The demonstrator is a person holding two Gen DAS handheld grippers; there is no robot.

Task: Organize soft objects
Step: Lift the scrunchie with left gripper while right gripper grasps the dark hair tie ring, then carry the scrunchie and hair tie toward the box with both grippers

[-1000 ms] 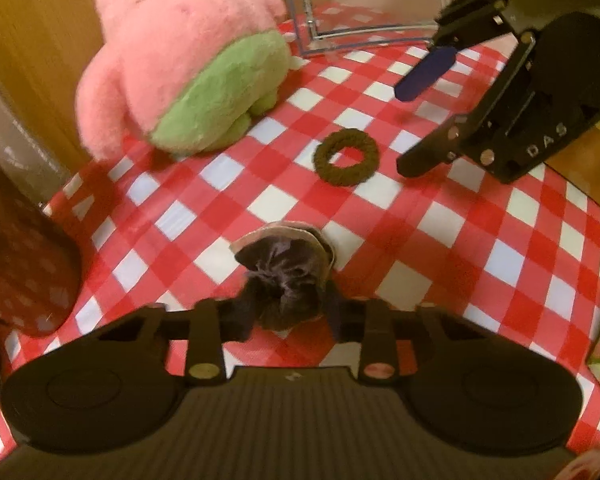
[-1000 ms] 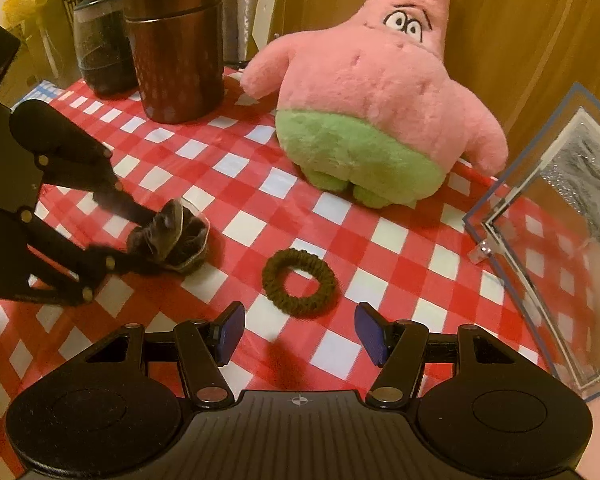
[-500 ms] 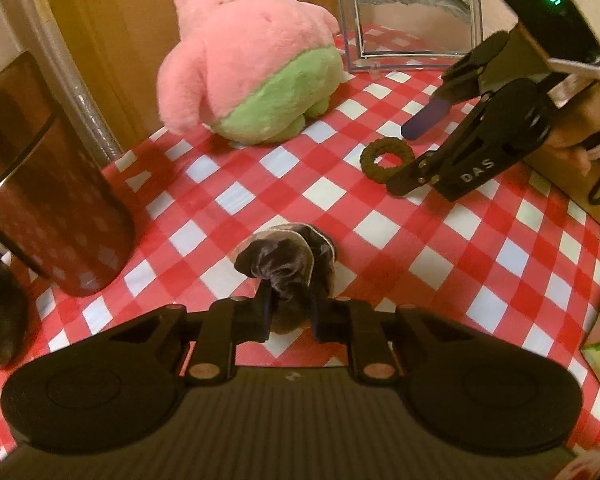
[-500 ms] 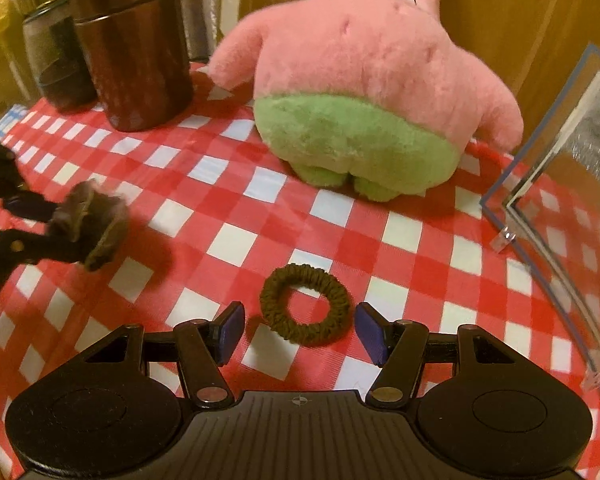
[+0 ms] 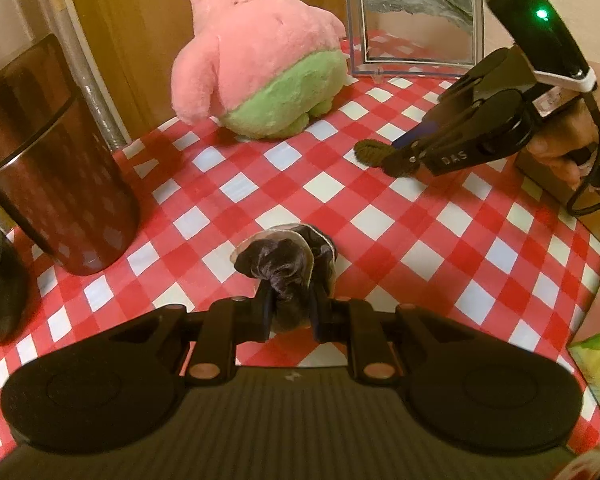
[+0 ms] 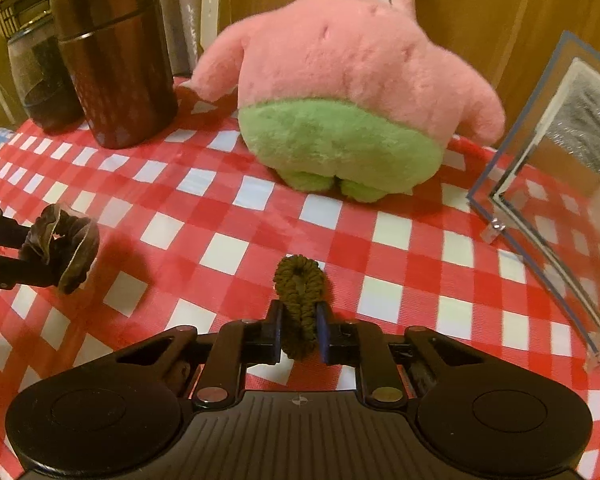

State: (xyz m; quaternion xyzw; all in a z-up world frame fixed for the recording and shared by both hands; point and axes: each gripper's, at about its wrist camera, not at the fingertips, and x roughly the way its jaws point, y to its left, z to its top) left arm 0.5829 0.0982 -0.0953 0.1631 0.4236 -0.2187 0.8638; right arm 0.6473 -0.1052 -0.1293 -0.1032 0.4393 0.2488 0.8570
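Observation:
My left gripper (image 5: pixel 289 312) is shut on a dark purple scrunchie (image 5: pixel 284 260) and holds it above the red checked tablecloth (image 5: pixel 440 240); it also shows at the left of the right wrist view (image 6: pixel 60 248). My right gripper (image 6: pixel 299 332) is shut on an olive green hair tie (image 6: pixel 300 292), squeezed flat on the cloth; in the left wrist view the hair tie (image 5: pixel 370 154) sits in the right gripper (image 5: pixel 404 156). A pink and green star plush (image 6: pixel 348 92) sits upright at the back, also in the left wrist view (image 5: pixel 260 60).
A dark brown canister (image 5: pixel 56 160) (image 6: pixel 112 56) and a darker jar (image 6: pixel 40 76) stand at the left. A clear acrylic picture frame (image 5: pixel 416 24) (image 6: pixel 556 184) stands at the back right. A green packet (image 5: pixel 596 364) lies at the table's right edge. A wooden wall is behind.
My right gripper has closed on the olive hair tie, squeezing it flat. My left gripper has lifted and drawn back with the purple scrunchie.

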